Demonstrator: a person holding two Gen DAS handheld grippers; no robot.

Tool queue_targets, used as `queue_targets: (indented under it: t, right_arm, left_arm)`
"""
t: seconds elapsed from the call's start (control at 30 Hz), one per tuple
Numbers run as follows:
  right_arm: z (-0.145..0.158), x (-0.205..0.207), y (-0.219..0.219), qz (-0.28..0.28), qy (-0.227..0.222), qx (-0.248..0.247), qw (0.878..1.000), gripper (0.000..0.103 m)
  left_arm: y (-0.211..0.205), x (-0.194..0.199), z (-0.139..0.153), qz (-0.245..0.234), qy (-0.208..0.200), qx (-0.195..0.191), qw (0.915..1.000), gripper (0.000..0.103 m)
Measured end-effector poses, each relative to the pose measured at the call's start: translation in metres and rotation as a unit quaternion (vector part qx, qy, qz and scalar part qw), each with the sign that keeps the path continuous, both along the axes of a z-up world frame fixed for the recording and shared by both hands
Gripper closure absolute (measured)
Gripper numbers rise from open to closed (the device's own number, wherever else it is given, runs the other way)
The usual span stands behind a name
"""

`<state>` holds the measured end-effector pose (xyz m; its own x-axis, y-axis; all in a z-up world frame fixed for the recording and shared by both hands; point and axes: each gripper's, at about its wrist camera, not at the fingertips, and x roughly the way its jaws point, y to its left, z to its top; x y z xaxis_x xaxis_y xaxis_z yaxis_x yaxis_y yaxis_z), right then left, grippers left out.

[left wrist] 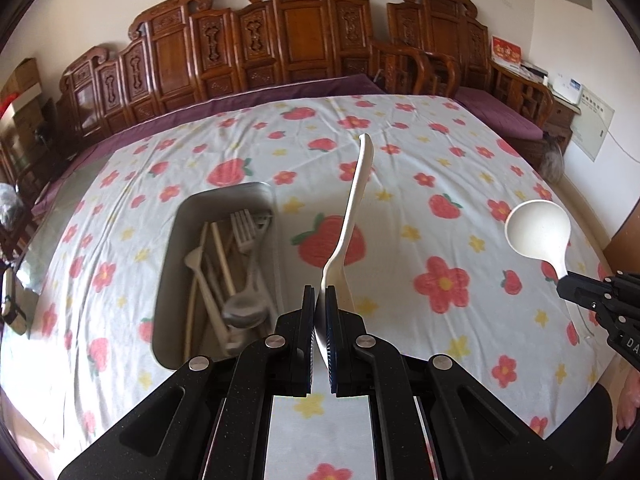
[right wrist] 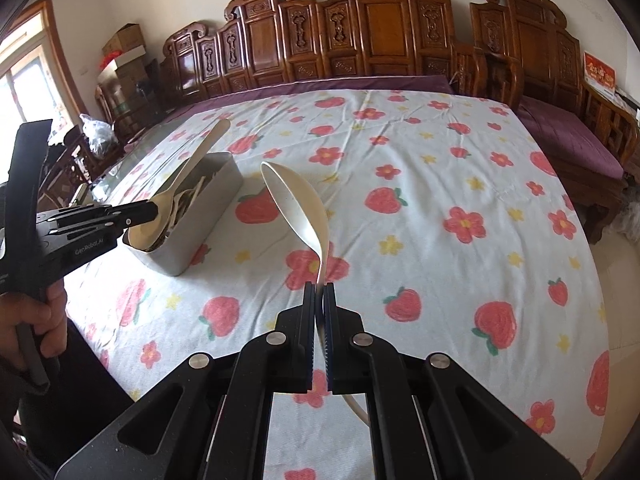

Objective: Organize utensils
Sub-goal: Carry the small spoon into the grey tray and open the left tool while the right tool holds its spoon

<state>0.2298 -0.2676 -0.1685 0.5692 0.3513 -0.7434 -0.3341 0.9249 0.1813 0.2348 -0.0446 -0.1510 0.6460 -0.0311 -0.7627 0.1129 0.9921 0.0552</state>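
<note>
Carrying two utensils toward the tray looks like the step in hand. The left gripper [left wrist: 320, 300] is clamped on the bowl end of a cream plastic spoon [left wrist: 354, 216], its flat handle sticking up and away. The right gripper [right wrist: 319, 300] pinches the thin curved neck of a white ladle [right wrist: 298, 208], its deep round bowl raised above the cloth.

The grey metal tray [left wrist: 264, 192], a rounded rectangle with smooth matte walls, sits left of the spoon on the table. Inside it lie steel forks [left wrist: 244, 228], a steel spoon and pale wooden sticks, jumbled lengthwise.

Next, I judge, each piece must be swung over the tray, turned to lie along it, and let go low enough not to clatter.

Under everything lies a white tablecloth [left wrist: 420, 200], soft and creased, printed with strawberries and flowers. Carved wooden seats [right wrist: 376, 28] line the far wall.
</note>
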Motion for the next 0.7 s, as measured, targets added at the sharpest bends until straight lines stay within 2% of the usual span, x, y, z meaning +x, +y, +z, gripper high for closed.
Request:
queue_targets:
  t: [0.3, 0.7]
  right_arm:
    - [0.009, 0.013, 0.033, 0.014, -0.009, -0.008, 1.000, 0.098]
    - [0.012, 0.035, 0.098, 0.046, -0.011, -0.021, 0.999, 0.098]
  left_arm:
    - [0.045, 0.005, 0.002, 0.031, -0.009, -0.003, 0.9995, 0.099]
    - [0.101, 0.024, -0.017, 0.076, 0.000, -0.031, 0.9967, 0.099]
